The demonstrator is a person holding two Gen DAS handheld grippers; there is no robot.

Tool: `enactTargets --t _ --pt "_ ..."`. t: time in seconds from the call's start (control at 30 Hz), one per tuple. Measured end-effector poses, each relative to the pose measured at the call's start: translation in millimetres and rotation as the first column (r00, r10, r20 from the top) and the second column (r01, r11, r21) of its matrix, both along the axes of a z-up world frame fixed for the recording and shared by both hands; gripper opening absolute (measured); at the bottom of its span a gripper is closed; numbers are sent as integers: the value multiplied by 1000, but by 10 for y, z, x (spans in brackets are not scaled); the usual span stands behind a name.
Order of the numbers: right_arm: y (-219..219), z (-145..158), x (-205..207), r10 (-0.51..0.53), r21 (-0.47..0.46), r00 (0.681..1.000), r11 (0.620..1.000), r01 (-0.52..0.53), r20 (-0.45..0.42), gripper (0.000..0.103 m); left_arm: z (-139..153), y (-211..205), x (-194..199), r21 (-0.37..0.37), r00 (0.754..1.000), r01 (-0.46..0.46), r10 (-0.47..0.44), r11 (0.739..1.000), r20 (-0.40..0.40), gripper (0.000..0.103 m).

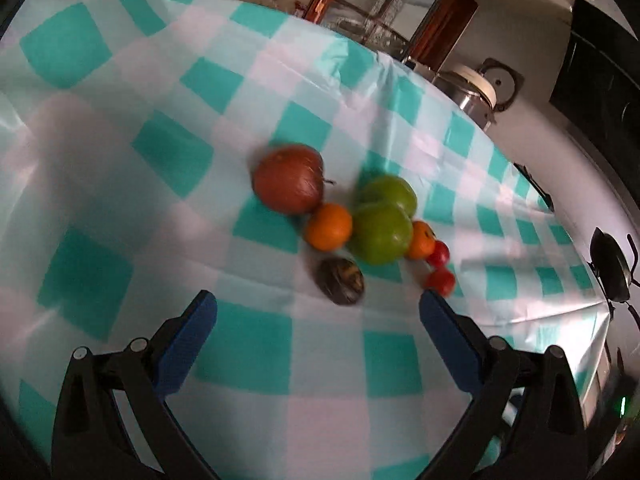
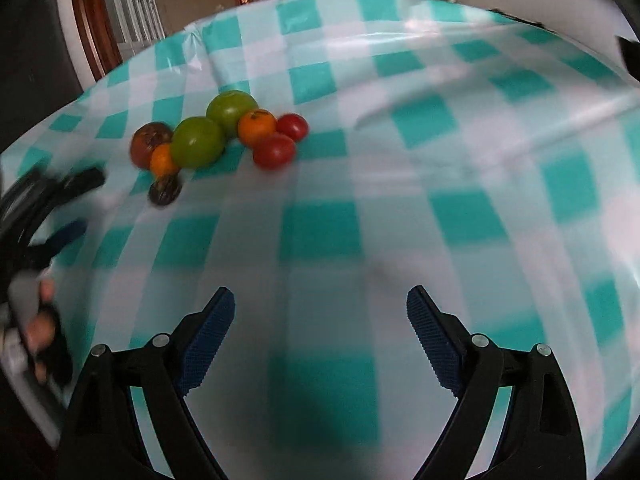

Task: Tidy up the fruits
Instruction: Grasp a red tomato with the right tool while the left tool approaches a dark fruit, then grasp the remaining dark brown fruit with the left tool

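A cluster of fruit lies on the teal-and-white checked tablecloth (image 1: 120,200). In the left wrist view it holds a big red-brown fruit (image 1: 288,179), two green apples (image 1: 382,232), two oranges (image 1: 329,227), two small red tomatoes (image 1: 440,280) and a dark passion fruit (image 1: 341,280). My left gripper (image 1: 318,304) is open and empty, its jaws wide just short of the passion fruit. My right gripper (image 2: 320,300) is open and empty, well back from the same cluster (image 2: 198,142). The left gripper also shows in the right wrist view (image 2: 72,204).
A steel pot with a white lid (image 1: 476,92) stands beyond the table's far edge. A black pan (image 1: 612,268) sits off the table's right side. Wooden cabinets with glassware (image 1: 360,12) stand behind the table.
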State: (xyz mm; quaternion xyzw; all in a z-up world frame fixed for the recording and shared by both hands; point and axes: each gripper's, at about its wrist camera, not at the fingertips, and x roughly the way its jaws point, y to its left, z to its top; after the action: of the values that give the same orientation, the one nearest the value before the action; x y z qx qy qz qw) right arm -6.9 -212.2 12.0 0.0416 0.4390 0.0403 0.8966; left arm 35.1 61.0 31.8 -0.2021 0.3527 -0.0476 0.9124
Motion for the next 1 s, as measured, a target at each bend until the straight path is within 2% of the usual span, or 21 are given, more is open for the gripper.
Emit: enactTargets --t 0.13,0.3,0.43,0.53,0.6,0.63,0.7,0.83,0.93,1.0 --pt "140 -37 554 36 -21 999 999 -36 0 85 -30 -51 -31 43 999 50 -50 998 2 101" --pt "295 -119 1087 82 -39 996 996 -83 -31 78 -127 -89 90 68 997 72 -72 995 -7 101" --pt "444 -159 1373 121 -93 992 988 -124 -43 71 -142 -169 68 97 995 97 -96 991 -10 101" --pt "497 -160 1442 134 -114 990 984 -137 -35 60 -153 -206 56 107 994 108 -108 988 -11 101" --pt "505 -151 1407 140 -116 990 983 -141 -23 45 -162 -195 56 99 995 104 -103 990 -16 98" --pt "506 -147 1389 136 -115 991 984 -137 -20 42 -165 -195 57 98 995 103 -101 990 -19 97" --pt "487 -139 1347 128 -101 992 986 -129 -17 39 -170 -221 65 106 994 109 -107 988 -24 93" --pt "275 -107 1245 80 50 997 996 -80 8 39 -171 -323 82 152 992 129 -126 980 -32 87" --pt "121 -81 1227 30 116 999 993 -33 32 39 -175 -371 163 170 992 122 -116 978 -42 86" --pt "90 -92 1244 30 135 999 990 -32 23 39 -195 -404 278 186 991 129 -119 974 -63 78"
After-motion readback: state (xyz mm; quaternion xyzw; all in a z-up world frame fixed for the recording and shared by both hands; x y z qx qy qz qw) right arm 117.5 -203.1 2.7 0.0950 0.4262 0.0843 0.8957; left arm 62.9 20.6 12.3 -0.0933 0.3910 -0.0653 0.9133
